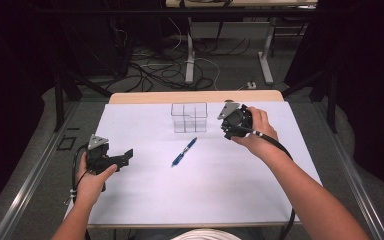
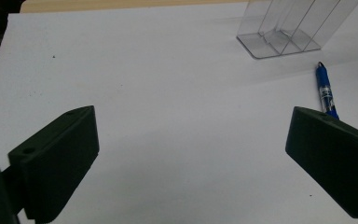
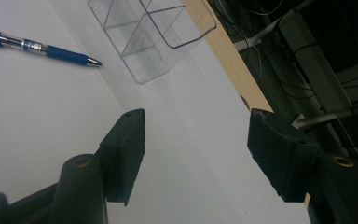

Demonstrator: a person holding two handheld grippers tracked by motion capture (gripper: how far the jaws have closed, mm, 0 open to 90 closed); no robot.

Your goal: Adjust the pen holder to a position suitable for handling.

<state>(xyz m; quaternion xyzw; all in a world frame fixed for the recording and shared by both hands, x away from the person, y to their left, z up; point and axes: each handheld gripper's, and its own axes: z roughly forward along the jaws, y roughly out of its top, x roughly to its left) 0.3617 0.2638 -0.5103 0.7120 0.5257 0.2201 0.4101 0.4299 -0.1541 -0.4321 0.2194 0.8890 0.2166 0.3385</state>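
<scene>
A blue pen (image 1: 184, 151) lies slanted on the white table sheet (image 1: 205, 190), just in front of a clear plastic divided holder (image 1: 189, 117). My left gripper (image 1: 125, 158) is held low at the left of the sheet, open, with nothing between its jaws; the pen (image 2: 326, 91) lies beyond its right jaw and the holder (image 2: 289, 28) stands farther off. My right gripper (image 1: 228, 126) hangs just right of the holder, open and empty. In the right gripper view the pen (image 3: 42, 47) lies at the upper left and the holder (image 3: 149, 37) stands above the jaws.
The sheet covers a wooden table whose far edge (image 1: 195, 96) shows bare wood. Beyond it are table legs (image 1: 190, 55) and loose cables (image 1: 150, 70) on the floor. Metal rails (image 1: 25, 185) run along both sides.
</scene>
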